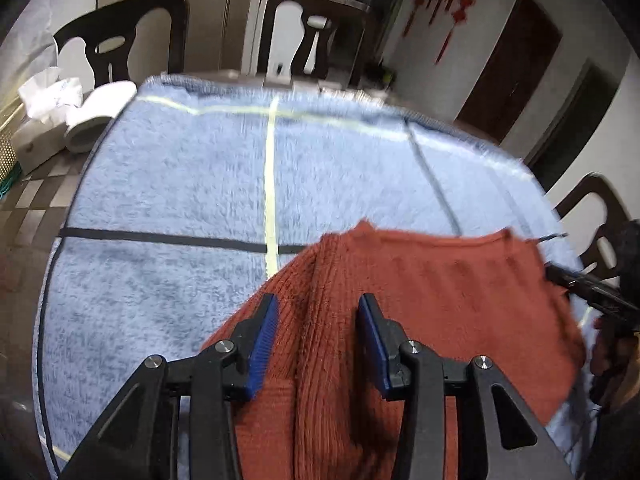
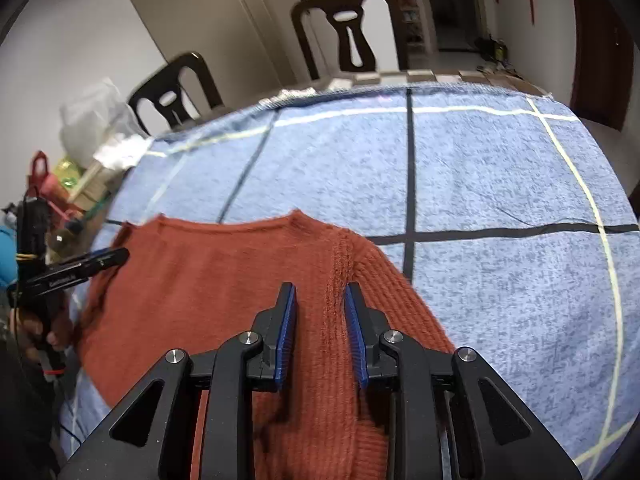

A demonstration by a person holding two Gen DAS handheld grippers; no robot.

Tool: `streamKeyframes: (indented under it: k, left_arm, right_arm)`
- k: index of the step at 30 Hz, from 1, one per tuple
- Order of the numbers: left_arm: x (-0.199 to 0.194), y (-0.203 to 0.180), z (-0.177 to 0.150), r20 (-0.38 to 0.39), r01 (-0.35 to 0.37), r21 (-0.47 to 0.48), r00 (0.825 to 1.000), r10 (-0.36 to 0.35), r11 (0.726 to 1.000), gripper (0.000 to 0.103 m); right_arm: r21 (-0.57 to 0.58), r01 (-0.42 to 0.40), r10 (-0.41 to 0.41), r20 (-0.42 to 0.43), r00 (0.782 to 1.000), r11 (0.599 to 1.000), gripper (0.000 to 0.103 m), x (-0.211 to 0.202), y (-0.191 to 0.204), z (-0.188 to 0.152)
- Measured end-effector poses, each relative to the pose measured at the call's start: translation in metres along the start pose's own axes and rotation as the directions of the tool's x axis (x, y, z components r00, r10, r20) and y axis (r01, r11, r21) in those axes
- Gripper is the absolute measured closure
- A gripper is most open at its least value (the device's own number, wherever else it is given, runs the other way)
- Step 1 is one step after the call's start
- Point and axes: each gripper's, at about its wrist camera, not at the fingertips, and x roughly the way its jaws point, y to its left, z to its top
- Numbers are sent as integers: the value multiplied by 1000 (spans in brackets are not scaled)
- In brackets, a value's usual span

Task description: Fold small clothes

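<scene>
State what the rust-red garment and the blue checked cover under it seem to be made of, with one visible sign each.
Rust-red ribbed sweater: knitted yarn, probably wool or acrylic; vertical ribs and a matte, slightly fuzzy surface show.
Blue checked table cover: soft plush or terry-like fabric; mottled nap and a fringed far edge suggest it, though the fibre is unclear.

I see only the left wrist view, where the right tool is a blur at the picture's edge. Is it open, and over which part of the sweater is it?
Observer: The right tool is open. Its blue pads stand on either side of a raised seam on the sweater.
Operator: What lies to the right of the sweater there?
Observer: Only the blue blanket, where two black lines cross just past the sweater's shoulder.
Operator: And how does my left tool look from that side?
Observer: The left tool is seen from the side, with its tip at the sweater's left edge.
</scene>
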Motion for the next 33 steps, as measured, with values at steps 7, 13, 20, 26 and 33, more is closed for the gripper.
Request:
streamKeyframes:
  k: [7,13,20,26,33]
  left_arm:
    - [-14,-5,2,81,34,11,996,-34,999,91]
    - [-2,9,0,109,7,-41,994,-3,999,91]
    - [-4,6,-3,118,-27,-13,993,28,1000,87]
    - [-53,-1,-21,179,-54,-1,982,54,999,87]
    - [-73,-56,-78,155,96,106,982,-112,990,82]
  right_arm:
    - [3,-19,18,102,995,1000,100,-20,-4,10]
    - [57,50,-52,48,997,997,100,9,-23,9]
    - [29,80,-83,92,992,996,87,-21,-9,2]
    - [-91,99,-86,135,987,991,85,-59,39,-37]
    - [-223,40,-28,59,998,974,86,-34,92,-90]
